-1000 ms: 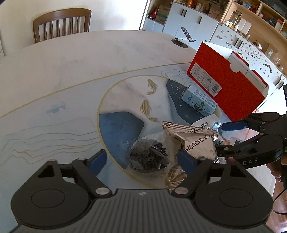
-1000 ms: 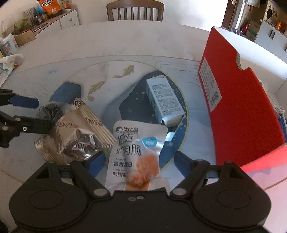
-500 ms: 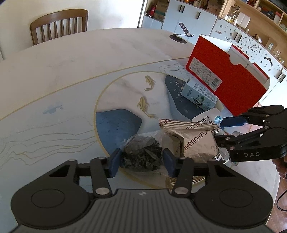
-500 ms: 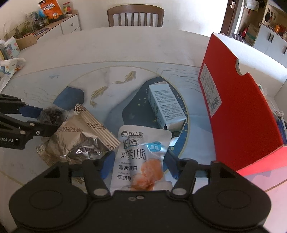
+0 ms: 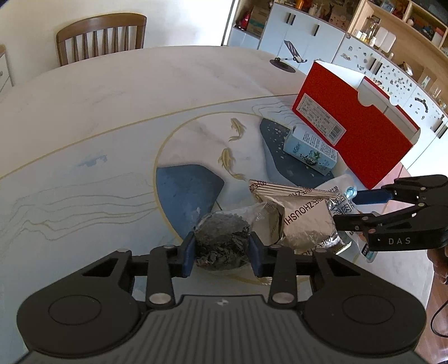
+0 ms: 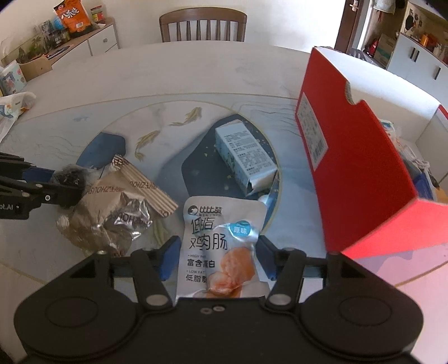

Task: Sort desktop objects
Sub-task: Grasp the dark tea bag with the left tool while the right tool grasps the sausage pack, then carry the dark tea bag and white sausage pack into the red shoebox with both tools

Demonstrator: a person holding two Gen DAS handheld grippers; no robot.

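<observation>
Both jaws narrowed, left gripper (image 5: 221, 253) closing on dark bag (image 5: 221, 240), right gripper (image 6: 217, 260) pinching sausage pouch (image 6: 221, 243)

A wooden chair (image 6: 203, 25) stands at the far side of the counter (image 5: 117, 92), which bears a painted ring with gold fish. A phone stand (image 5: 288, 57) sits at its far right edge. White cabinets (image 5: 302, 33) line the far right wall, and a sideboard (image 6: 81, 42) crowded with packets stands far left.
</observation>
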